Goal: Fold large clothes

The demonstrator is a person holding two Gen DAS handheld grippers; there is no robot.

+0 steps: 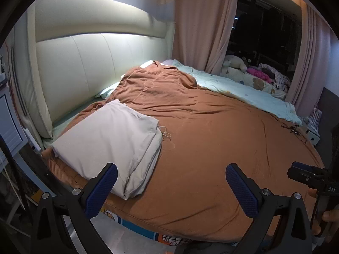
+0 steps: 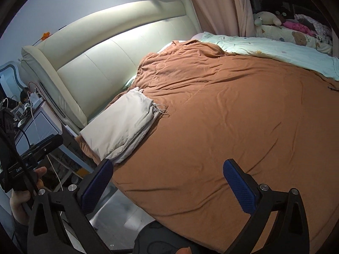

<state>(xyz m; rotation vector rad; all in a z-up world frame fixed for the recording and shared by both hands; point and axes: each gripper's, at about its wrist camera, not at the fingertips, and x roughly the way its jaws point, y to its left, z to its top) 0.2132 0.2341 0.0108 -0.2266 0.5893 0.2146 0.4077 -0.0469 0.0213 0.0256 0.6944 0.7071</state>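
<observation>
A light grey garment lies folded into a thick rectangle on the left part of the brown bedspread, its drawstrings trailing off its right edge. My left gripper is open and empty, above the bed's near edge, just right of the garment's near corner. In the right wrist view the garment lies at the left of the bedspread. My right gripper is open and empty, above the bed's near edge, to the right of the garment. The right gripper's body shows in the left wrist view.
A cream padded headboard runs along the left. A pale blue quilt and soft toys lie along the far side by pink curtains. A bedside table with cables stands left of the bed.
</observation>
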